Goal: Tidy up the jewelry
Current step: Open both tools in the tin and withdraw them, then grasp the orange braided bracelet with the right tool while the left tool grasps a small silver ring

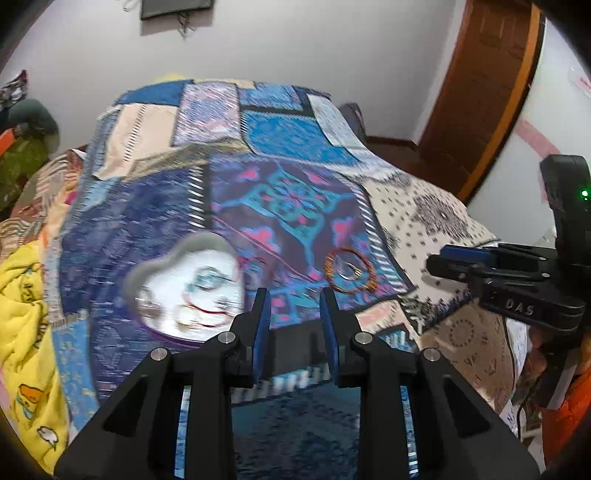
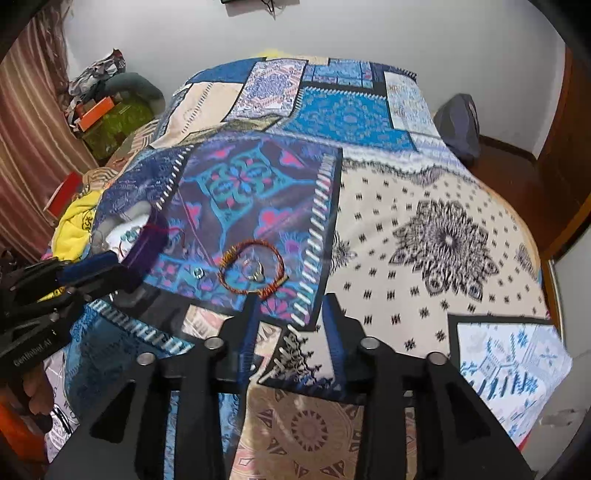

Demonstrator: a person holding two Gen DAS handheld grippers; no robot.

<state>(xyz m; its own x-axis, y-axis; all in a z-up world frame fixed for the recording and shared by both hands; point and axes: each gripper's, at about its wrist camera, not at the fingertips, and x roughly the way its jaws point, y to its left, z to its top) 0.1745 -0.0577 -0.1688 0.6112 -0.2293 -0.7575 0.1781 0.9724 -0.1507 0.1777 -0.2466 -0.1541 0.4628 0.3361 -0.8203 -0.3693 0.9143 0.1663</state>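
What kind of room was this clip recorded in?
Most likely a bedroom: a patchwork bedspread covers a bed, with a wooden door at the right and piled clothes in the corner by a curtain.

Bed covered by a patchwork-print bedspread (image 2: 424, 206): blue, purple and cream panels with black floral motifs. Crumpled yellow cartoon-print blanket (image 1: 26, 332) bunched at its left edge. Plain white wall (image 2: 177, 33) behind the bed. Brown wooden door (image 1: 484, 85) at right, dark wood floor (image 2: 517, 177) below it. Grey-blue bag (image 2: 460, 125) on the floor near the far right corner. Striped reddish curtain (image 2: 33, 122) at left, next to a clutter pile with an orange box (image 2: 98, 112)
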